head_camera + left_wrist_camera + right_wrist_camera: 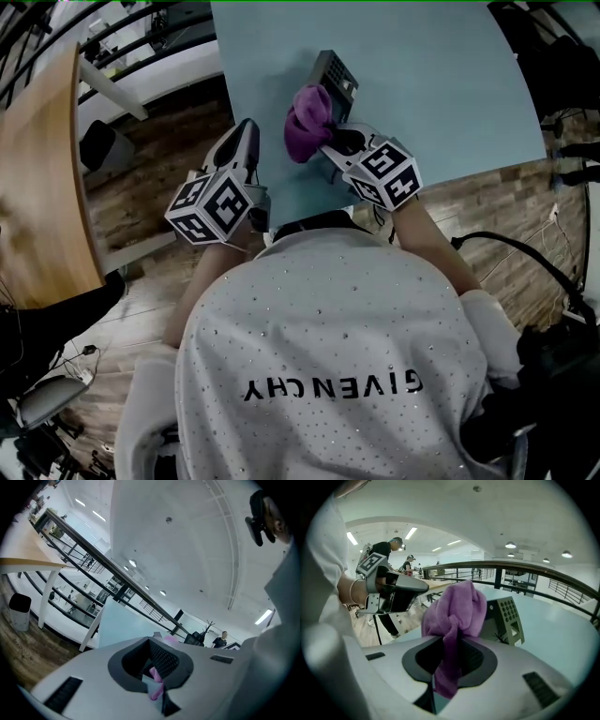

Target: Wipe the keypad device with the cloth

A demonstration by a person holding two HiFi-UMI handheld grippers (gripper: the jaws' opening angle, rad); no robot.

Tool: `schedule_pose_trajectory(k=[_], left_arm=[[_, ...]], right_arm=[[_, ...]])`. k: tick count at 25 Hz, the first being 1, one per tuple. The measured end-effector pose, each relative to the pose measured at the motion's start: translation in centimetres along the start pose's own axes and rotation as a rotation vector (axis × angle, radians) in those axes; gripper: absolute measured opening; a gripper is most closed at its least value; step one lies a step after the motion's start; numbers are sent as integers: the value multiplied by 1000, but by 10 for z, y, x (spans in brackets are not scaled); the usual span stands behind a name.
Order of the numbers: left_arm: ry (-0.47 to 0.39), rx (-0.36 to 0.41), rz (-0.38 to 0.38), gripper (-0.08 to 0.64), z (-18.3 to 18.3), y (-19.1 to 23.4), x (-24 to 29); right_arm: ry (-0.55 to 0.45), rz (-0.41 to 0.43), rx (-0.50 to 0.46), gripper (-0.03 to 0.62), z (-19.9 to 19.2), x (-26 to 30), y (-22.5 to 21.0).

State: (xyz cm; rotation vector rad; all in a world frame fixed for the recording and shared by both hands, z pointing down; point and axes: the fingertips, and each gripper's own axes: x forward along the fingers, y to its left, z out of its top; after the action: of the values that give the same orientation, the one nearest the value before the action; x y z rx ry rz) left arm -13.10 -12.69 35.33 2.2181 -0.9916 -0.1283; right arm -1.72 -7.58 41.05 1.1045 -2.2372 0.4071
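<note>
Closest to us, the person's pale studded top (328, 356) fills the bottom. Up from it both forearms reach forward, and we count two grippers. The left gripper (247, 131) hangs at the left edge of the table (441, 84), jaws drawn together, only a pink sliver in their slit. The right gripper (330, 142) angles left, clenched on the one purple cloth (307, 120), which is bunched right at the near side of the single keypad device (336, 75).

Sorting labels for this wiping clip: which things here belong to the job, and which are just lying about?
Job: purple cloth, in the jaws of the right gripper; keypad device.
Lying about: wooden table, black bin, floor cables.
</note>
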Motion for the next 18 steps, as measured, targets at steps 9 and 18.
schedule_pose_trajectory(k=[9,18], left_arm=[[-1,4,-4,0,-1,-1,-2],[-30,-8,12,0,4,5,-9]], right_arm=[[46,-47,101,77,-29,-3,-15],[135,-58,183,77,-65,-3,-21]])
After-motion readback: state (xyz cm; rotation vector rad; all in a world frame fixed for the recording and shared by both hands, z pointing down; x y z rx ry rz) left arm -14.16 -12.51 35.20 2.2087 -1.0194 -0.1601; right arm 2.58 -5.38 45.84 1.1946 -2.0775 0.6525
